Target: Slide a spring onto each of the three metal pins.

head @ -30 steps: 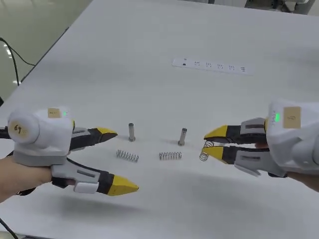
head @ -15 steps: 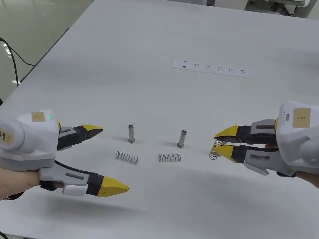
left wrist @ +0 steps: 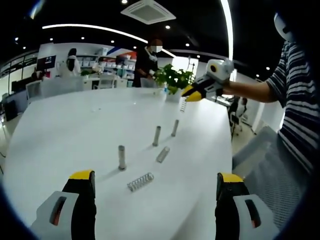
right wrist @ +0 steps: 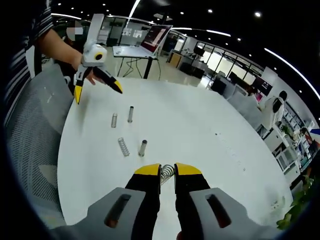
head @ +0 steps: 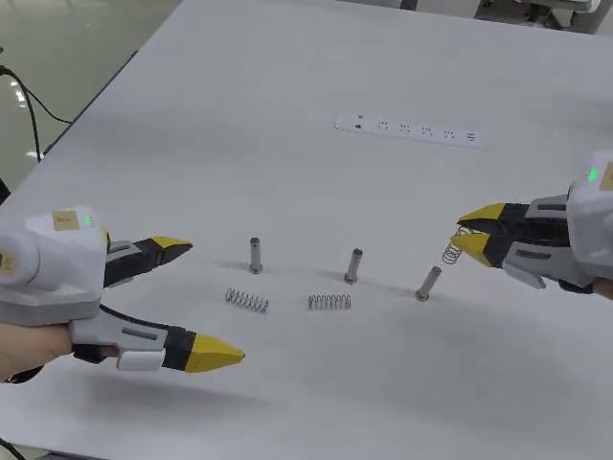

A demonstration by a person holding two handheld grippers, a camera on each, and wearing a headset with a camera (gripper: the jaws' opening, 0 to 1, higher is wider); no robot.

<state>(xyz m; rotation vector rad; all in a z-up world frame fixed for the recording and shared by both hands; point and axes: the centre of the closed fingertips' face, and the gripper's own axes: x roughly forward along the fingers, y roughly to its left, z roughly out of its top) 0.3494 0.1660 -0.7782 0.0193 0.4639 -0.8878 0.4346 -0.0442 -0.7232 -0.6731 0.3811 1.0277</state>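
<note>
1. Open-plan office/lab floor.
2. Ceiling: cassette AC unit (left wrist: 147,11), long light strips (left wrist: 100,29), recessed spots.
3. Work surface is a big white table (head: 239,115) with a power strip (head: 412,129) lying on it.
4. Mesh office chair (right wrist: 35,115) at the table edge. More desks behind, one with a screen (right wrist: 159,35).
5. People in white coats (left wrist: 68,62) at background benches, and a potted plant (left wrist: 172,79) near the table's far end.
6. Glossy floor (head: 67,38), with a loose cable (head: 29,115) running over it.

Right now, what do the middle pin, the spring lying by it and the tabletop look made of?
Middle pin: bare metal, likely steel; grey with a dull sheen. Spring: thin coiled wire, silvery, probably steel too. Tabletop: matte white, smooth; laminate or painted, cannot tell.
</note>
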